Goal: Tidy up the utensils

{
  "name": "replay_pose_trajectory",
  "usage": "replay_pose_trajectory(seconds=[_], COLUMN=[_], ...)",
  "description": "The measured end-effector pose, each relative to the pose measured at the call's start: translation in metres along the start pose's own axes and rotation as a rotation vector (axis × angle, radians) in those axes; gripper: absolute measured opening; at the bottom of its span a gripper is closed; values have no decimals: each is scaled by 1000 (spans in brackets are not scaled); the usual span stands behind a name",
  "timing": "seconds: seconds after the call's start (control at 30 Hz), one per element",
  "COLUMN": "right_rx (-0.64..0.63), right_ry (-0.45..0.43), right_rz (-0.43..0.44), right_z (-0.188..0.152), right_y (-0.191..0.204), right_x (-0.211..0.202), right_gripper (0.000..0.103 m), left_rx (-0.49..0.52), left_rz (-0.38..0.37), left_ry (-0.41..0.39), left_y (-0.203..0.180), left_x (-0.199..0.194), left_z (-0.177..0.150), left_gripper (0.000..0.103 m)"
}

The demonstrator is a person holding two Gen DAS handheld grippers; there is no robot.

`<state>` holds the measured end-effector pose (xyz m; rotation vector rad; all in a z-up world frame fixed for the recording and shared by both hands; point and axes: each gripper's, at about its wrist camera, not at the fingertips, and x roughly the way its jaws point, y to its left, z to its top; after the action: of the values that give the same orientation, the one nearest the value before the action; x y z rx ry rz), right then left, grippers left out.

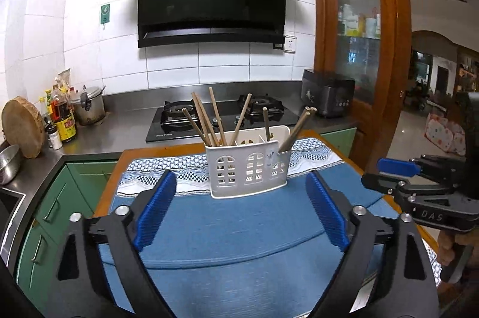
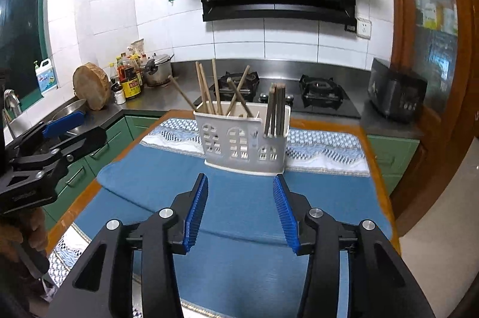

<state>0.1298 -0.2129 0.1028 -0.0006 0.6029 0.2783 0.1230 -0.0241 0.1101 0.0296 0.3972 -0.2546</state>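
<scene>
A white utensil holder (image 1: 248,168) (image 2: 242,144) stands upright on a blue cloth (image 1: 239,231) (image 2: 242,228) over a wooden table. Several wooden chopsticks (image 1: 206,120) (image 2: 215,90) lean in its left compartment, and a few more chopsticks (image 1: 295,129) (image 2: 277,111) stand in its right one. My left gripper (image 1: 241,180) is wide open just short of the holder, nothing between its blue pads. My right gripper (image 2: 240,178) is open too, empty, a little in front of the holder. In the other hand's view each shows from the side: right gripper (image 1: 398,168), left gripper (image 2: 66,123).
Behind the table runs a steel counter with a gas stove (image 1: 215,117), a pot (image 1: 89,105), sauce bottles (image 1: 64,120), a round wooden board (image 1: 22,126) and a black appliance (image 1: 327,96). A sink (image 2: 66,108) lies left, a wooden glass cabinet (image 1: 359,18) right.
</scene>
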Motion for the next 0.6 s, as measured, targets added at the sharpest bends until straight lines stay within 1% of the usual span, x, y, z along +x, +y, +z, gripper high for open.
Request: replay_pose_trajectory(seconds=[0.17, 0.2, 0.23, 0.33, 0.4, 0.47, 0.6], right_rx=[43, 50, 55, 36, 33, 22, 14], right_ry=[0, 0, -2, -12, -15, -21, -27], right_rz=[16, 16, 9, -31, -47, -79, -108], right_z=[-23, -26, -30, -42, -47, -53, -65], right_y=[0, 0, 1, 6, 8, 11, 14], right_x=[-8, -10, -11, -18, -20, -23, -26], right_gripper=[47, 57, 63, 63, 63, 66, 69], left_rx=[-8, -14, -19, -32, -31, -31, -70], left_rz=[6, 2, -2, 1, 22, 43, 37], left_ry=[-14, -13, -11, -10, -11, -10, 7], left_y=[-7, -7, -8, -8, -9, -9, -3], left_x=[-15, -17, -18, -21, -23, -25, -28], left_z=[-16, -20, -22, -31, -37, -44, -54], left_gripper=[98, 98, 98, 98, 98, 98, 98])
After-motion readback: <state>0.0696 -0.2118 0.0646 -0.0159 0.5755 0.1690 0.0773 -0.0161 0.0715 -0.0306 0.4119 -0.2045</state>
